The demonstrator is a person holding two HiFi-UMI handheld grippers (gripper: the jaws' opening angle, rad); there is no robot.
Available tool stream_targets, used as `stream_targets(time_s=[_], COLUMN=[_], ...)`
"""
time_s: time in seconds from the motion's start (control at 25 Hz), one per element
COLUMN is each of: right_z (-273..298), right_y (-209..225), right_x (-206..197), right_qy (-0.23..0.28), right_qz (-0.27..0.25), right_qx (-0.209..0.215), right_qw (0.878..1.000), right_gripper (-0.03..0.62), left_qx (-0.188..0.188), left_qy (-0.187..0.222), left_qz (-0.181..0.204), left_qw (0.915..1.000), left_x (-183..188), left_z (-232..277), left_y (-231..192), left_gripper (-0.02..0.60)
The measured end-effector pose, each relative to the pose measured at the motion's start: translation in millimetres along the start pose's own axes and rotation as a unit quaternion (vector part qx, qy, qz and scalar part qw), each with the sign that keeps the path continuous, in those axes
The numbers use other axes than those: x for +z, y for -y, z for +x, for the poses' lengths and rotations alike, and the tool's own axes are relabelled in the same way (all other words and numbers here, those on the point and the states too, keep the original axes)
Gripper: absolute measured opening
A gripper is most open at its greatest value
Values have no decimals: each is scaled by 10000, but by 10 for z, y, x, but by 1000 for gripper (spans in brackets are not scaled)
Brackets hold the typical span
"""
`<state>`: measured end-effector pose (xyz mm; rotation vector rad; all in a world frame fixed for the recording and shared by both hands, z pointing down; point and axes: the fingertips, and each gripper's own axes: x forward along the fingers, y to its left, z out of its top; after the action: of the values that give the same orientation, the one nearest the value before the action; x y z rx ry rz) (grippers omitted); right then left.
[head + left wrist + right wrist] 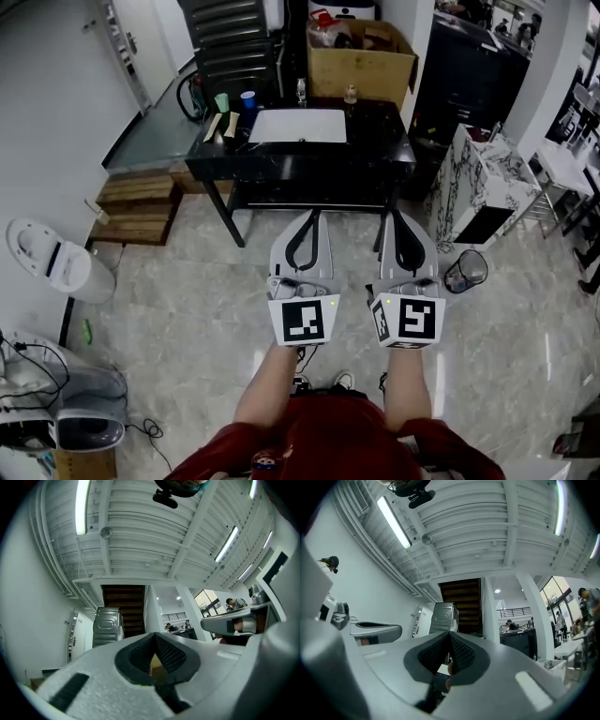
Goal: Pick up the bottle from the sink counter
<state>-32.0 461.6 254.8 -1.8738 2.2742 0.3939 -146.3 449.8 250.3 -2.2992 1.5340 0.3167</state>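
Ahead of the person stands the glossy black sink counter [375,155], with a brown cardboard box [361,61] behind it and a white rectangular basin [298,126] set in its top. Well short of the counter, the left gripper [310,216] and right gripper [394,213] are both clenched on nothing. The small brownish bottle [350,95] stands upright at the counter's back edge, just right of the basin. A good approach means stepping close, spreading one gripper's jaws early, and reaching the bottle's body level, clear of the chrome tap [301,91].
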Motion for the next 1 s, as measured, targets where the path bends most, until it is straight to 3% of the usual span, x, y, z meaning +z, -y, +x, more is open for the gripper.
stream_targets(time_s=[0.36, 0.56, 1.0], right_z=[31, 4, -208], right_y=[282, 480, 1059], right_x=[-88, -142, -211], right_qy=[22, 49, 46], right_qz=[303, 328, 418], right_qx=[33, 42, -83], right_qw=[9995, 9994, 9991], right_gripper=[1, 2, 2], left_qx=[2, 42, 5], left_qy=[-34, -78, -135], left_qz=[37, -159, -69], left_qw=[10000, 9998, 9999], left_x=[-54, -124, -148], left_z=[156, 236, 423], left_y=[244, 431, 965], left_gripper=[3, 3, 3])
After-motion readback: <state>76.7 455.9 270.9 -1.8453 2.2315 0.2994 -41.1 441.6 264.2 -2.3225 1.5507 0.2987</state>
